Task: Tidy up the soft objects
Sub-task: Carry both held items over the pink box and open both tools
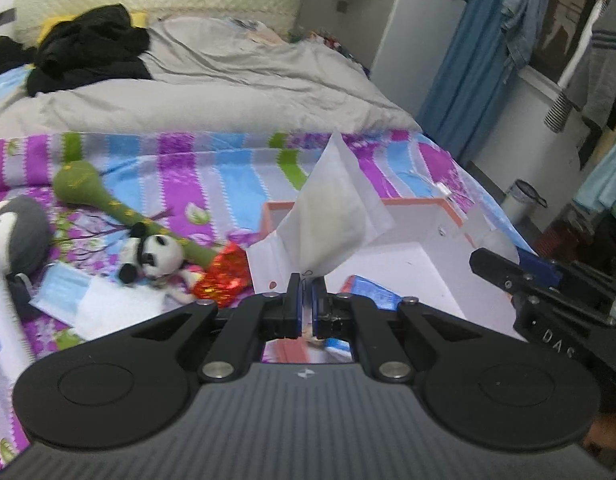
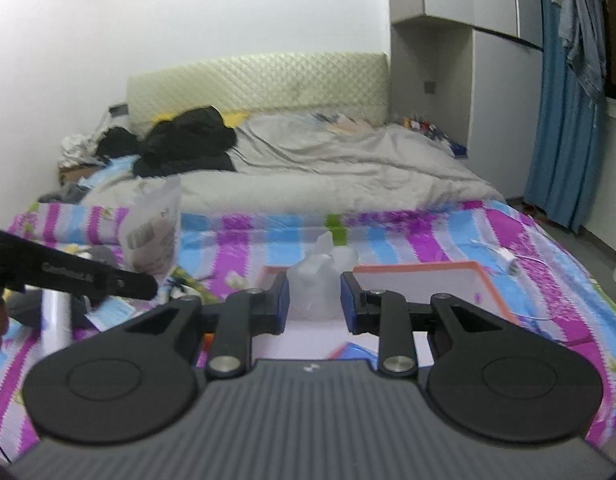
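My left gripper [image 1: 307, 280] is shut on the corner of a white translucent pouch [image 1: 332, 216] and holds it up over the open white box with an orange rim [image 1: 428, 248]. The pouch also shows in the right wrist view [image 2: 152, 228], beside the left gripper's arm [image 2: 68, 274]. My right gripper [image 2: 315, 292] holds a crumpled clear plastic bag [image 2: 318, 280] between its fingers above the box [image 2: 420, 276]. A blue packet [image 1: 372, 290] lies inside the box. On the striped bedsheet lie a panda plush [image 1: 154, 258], a green plush [image 1: 92, 190], a penguin plush [image 1: 16, 232], a red shiny item [image 1: 224, 274] and a face mask [image 1: 62, 286].
A grey duvet [image 1: 228, 84] and black clothes [image 1: 88, 48] cover the far half of the bed. A white cable and charger [image 2: 508, 262] lie right of the box. A blue curtain [image 2: 564, 100] and cabinet stand at the right. My right gripper's body [image 1: 548, 292] is close at the right.
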Available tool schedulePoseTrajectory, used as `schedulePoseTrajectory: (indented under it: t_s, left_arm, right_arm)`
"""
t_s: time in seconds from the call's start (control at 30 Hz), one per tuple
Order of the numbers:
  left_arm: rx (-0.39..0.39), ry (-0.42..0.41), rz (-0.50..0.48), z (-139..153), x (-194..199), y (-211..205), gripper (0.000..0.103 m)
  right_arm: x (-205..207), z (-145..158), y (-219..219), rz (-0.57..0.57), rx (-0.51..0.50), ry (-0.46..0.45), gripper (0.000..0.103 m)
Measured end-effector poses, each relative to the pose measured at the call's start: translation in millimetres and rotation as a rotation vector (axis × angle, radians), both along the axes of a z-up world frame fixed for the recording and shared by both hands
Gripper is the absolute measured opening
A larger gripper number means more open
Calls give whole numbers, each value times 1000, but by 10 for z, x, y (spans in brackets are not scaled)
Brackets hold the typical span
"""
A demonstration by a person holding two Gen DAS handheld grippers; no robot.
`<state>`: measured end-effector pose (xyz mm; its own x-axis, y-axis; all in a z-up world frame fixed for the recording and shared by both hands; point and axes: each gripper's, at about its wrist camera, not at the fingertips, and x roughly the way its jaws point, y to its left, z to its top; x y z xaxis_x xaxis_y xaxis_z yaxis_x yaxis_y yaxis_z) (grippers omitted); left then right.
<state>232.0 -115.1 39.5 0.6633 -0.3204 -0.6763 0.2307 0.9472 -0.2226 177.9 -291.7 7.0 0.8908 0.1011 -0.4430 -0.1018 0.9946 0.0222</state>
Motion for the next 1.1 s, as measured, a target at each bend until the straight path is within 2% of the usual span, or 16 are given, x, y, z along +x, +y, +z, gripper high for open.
schedulePoseTrajectory:
  t_s: [0.27,0.47,0.67,0.8,1.0,1.1]
  left_arm:
    - [40,89,-89,-184,413,-660,5]
    - [74,186,-163,-412,676,-1124,5]
    - [103,265,-206,-641,824,-1391,5]
    - [134,275,-201,-740,834,-1445,5]
    - [137,284,-202,-793,863,-1472,6]
    - [130,269,-210,-775,860,-1482,8]
  right_arm:
    - [335,-115,-665,-30,0,196,31]
    - [555,-354,-948,-38,26,343,31]
    - [700,-641,-1137,-32,57,469,31]
    - [733,-778,-1235,-46,89,520,32]
    - [742,-789,-1307,-54,90,525,34]
    - [736,-752,-1299,-54,77,519,41]
